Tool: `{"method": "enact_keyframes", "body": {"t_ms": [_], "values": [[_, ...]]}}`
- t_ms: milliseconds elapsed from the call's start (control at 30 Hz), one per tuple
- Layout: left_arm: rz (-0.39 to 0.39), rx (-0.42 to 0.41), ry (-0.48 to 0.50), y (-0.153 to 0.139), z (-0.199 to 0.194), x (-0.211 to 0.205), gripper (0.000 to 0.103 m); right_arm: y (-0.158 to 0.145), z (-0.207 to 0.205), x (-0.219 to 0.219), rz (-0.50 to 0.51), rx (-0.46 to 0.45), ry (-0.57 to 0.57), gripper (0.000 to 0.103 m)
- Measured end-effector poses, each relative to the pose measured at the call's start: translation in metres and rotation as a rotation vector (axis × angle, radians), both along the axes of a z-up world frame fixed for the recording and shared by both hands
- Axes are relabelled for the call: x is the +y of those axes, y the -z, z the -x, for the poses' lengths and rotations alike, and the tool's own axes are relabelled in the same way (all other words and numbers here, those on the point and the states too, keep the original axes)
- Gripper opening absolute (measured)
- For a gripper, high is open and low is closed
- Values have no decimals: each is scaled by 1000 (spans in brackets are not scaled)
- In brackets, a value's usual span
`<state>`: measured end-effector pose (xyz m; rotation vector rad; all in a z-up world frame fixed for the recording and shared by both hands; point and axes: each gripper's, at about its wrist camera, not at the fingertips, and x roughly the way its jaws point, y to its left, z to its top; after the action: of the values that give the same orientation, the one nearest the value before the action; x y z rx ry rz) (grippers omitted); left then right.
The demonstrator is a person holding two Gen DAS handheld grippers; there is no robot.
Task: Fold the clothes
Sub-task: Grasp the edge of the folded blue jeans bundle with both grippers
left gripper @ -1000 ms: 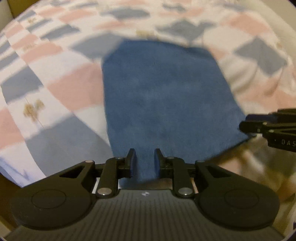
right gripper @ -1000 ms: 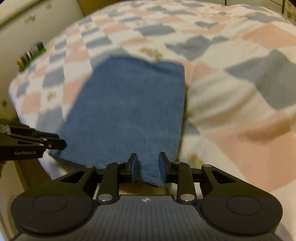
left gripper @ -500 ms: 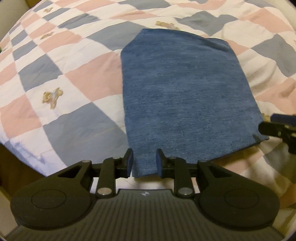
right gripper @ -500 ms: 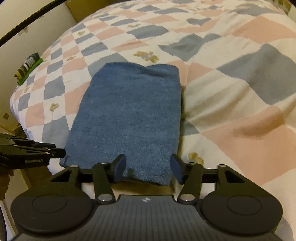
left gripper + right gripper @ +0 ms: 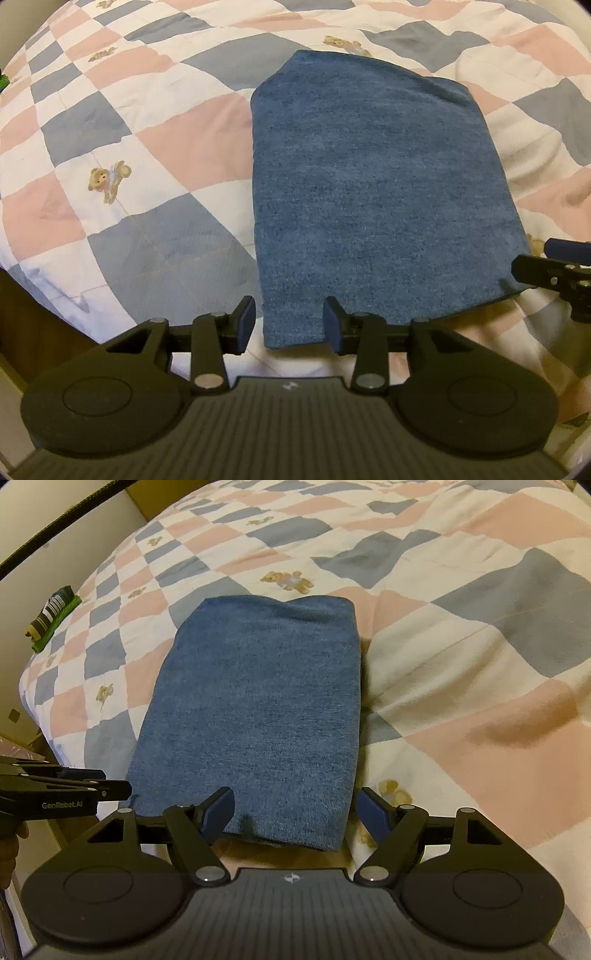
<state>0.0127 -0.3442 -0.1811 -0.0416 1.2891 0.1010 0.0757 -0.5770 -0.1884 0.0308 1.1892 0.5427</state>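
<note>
Checkered bedding (image 5: 155, 155) with little bears carries the folded blue garment (image 5: 258, 709) flat near the bed's front edge, seemingly set down to rest. Left gripper (image 5: 289, 321) and right gripper (image 5: 295, 810) flank its near corners, jaws spread, gripping nothing.

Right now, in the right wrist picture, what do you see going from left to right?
Striped folded cloth at the bed's edge → left gripper → blue folded garment → pink and blue checked quilt.

Open quilt (image 5: 480, 635) surrounds the folded cloth (image 5: 255, 709); nothing obstructs.
</note>
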Motion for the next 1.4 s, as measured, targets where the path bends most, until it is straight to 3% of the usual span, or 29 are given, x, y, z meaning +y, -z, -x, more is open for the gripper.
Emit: {"method": "enact_keyframes", "body": {"t_ms": [133,467,833,1233,1400], "values": [[19,-10,3,2,-2,5,38,4,-3,1,-1,8,-4,76],[158,-59,-24,11,-20,37,43,17,-32,-7,-40,30,4,77],[353,-61,-35,39,-44,77,48,45,-70,-32,-237,154,98,77],[404,-36,-25,52,-53,89,56,59,-78,-28,-274,197,123,78],[368,-30,18,46,-57,87,55,56,-75,-29,-288,185,153,78]]}}
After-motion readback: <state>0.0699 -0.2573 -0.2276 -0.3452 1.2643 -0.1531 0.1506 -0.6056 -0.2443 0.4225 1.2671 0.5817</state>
